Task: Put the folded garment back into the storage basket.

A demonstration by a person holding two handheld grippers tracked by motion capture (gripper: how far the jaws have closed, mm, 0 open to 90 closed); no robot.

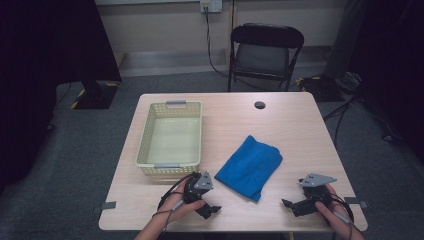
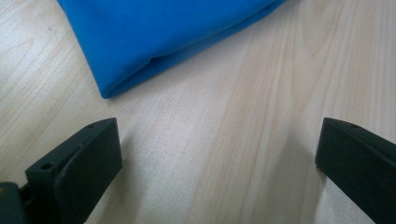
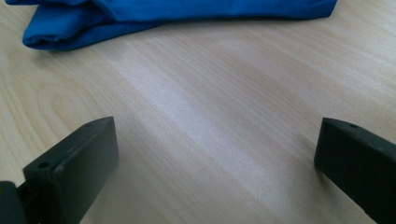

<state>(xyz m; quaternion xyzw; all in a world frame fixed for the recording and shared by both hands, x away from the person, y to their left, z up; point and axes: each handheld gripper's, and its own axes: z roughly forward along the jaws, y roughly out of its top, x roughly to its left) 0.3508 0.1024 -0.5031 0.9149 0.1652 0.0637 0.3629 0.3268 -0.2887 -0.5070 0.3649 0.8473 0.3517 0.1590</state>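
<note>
While both tools rest low near the table's (image 1: 280,125) front edge, the folded blue cloth (image 1: 250,167) lies between them and a little farther out, flat on the wood and touched by neither. The left tool (image 1: 209,210) stands with its jaws spread wide and nothing between them; in the left gripper view its jaws frame bare table, with a folded corner of the cloth (image 2: 154,37) just ahead and slightly to its left, near but apart. The right tool (image 1: 292,205) is likewise wide open and empty; in the right gripper view the cloth (image 3: 177,11) stretches across the far side of its gap, farther off than from the left tool. Both tools seem turned inward toward the cloth, probably so that each can take a side of it. Beyond the left tool, just past the hand holding it, sits a pale yellow basket (image 1: 145,140), empty, likely the place meant for the cloth. The open jaws suit an approach, not a grip.
</note>
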